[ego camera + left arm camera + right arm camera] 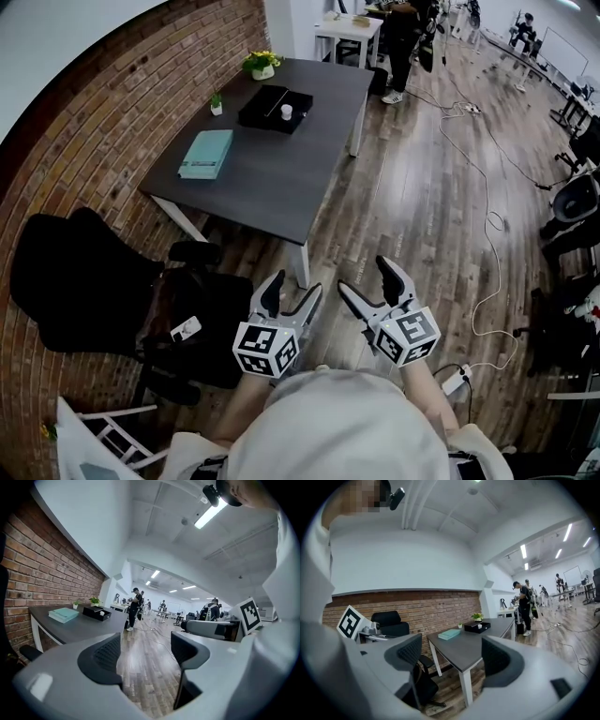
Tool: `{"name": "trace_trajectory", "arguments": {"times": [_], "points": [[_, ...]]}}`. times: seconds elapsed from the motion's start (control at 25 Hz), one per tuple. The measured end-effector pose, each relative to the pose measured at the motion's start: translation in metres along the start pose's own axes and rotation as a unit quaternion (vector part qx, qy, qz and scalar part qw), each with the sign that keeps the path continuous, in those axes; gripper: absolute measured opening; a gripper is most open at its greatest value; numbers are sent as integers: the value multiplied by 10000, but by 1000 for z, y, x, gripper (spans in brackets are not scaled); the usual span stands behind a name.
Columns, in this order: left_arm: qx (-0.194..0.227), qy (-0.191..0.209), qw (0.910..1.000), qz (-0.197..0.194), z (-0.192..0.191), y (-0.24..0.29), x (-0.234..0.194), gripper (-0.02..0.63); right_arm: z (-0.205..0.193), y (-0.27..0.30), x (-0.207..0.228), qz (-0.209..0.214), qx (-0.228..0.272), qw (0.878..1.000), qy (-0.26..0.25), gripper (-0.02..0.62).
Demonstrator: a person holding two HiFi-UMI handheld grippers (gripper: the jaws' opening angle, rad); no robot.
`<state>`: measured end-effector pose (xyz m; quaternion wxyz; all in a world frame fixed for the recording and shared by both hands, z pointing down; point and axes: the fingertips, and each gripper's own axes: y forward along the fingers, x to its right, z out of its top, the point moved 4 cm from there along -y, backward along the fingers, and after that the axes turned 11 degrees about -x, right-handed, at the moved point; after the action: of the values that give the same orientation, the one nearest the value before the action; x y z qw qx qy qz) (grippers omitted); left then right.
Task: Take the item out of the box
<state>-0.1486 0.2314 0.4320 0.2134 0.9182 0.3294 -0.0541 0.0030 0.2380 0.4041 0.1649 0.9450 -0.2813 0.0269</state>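
Head view: box (275, 108) w/ white item (286, 112) lies well ahead of left tool (292, 289) & right tool (366, 277) (both spread, empty).

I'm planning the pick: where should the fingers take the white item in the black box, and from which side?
Probably its opposite sides, from above: the small white item sits in the open-topped black box, whose walls would block a level approach. Its finer shape is too small to tell.

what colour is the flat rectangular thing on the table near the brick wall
Pale teal; the flat rectangular thing shows best in the head view.
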Motion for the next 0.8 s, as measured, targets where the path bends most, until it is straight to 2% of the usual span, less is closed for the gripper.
{"name": "trace_trajectory", "arguments": {"times": [0.44,0.8], "points": [[-102,-194,9998,35,14,47,-40,321,7,44,34,-89,-157,9998,125,376],[31,-383,9978,539,53,126,-74,321,47,98,124,181,-74,9997,-111,376]]}}
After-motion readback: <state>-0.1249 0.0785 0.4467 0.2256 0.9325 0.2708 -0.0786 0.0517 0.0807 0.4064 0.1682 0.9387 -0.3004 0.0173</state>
